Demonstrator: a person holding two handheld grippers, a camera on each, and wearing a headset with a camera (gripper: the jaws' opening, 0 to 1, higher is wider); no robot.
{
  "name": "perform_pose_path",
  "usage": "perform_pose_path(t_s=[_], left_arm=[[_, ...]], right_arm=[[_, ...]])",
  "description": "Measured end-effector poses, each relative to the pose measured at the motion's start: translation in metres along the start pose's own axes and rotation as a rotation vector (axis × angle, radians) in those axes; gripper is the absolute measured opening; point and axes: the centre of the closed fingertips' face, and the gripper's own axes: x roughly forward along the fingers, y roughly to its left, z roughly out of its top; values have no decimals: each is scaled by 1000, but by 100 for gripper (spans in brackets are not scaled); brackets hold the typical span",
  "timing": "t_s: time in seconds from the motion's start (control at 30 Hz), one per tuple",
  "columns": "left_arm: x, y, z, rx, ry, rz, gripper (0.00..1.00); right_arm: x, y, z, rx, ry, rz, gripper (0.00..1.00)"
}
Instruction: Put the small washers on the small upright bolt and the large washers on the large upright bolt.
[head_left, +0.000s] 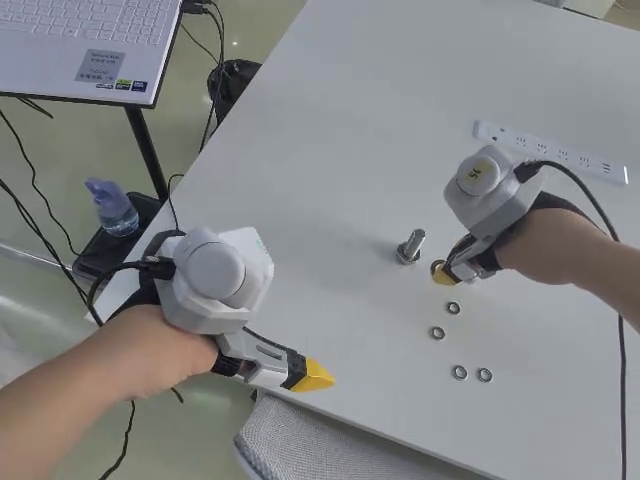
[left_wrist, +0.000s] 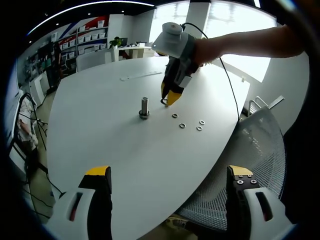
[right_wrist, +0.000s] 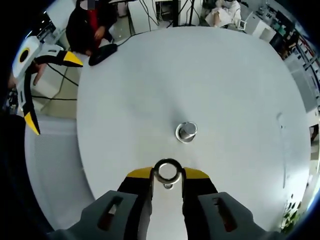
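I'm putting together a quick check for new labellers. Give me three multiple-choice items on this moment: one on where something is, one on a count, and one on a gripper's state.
1. The upright bolt stands: A) close beside the tips of the right hand-held gripper; B) on a laptop; C) inside a box.
2. Loose washers lying on the table: A) two; B) seven; C) four.
3. The right hand-held gripper is: A) wide open and empty; B) shut on a washer; C) shut on the bolt.

Answers:
1 A: the head view shows the bolt right next to the gripper's yellow tips.
2 C: four washers lie apart on the bare top in both the head view and the left gripper view.
3 B: the right gripper view shows a washer pinched between its jaws.
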Motion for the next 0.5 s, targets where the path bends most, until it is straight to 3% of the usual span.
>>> perform_pose_path(t_s=[0.5], left_arm=[[3,2,3,-3,-15,-1,97]], right_arm=[[-9,-18,19,0,-31,-8,21]])
